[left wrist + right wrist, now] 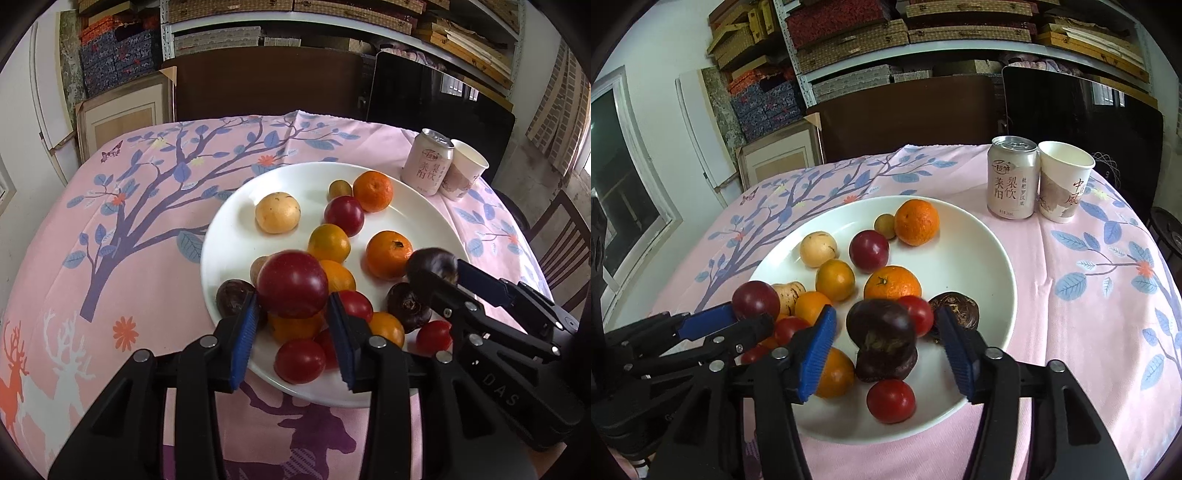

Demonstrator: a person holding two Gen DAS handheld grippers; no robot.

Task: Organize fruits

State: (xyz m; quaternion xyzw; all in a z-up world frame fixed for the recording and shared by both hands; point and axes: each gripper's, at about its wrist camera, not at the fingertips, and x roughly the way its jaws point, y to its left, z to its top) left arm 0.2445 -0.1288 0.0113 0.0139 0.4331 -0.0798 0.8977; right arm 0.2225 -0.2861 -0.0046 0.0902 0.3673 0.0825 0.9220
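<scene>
A white plate [236,206] [990,258] on the pink tablecloth holds several fruits: oranges, red plums, dark water chestnuts and a pale round fruit [277,213]. My left gripper [291,310] is shut on a large red plum [292,284] and holds it above the plate's near side; it also shows in the right wrist view [755,301]. My right gripper [886,332] stands around a dark purple fruit [881,325], with small gaps at both pads; whether it is gripped is unclear. In the left wrist view that fruit [432,265] sits at the right gripper's tip.
A drink can [1012,177] and a paper cup [1063,181] stand together beyond the plate at the back right. A dark chair back [266,88] and a black screen [436,99] stand behind the table. Shelves with boxes fill the back wall.
</scene>
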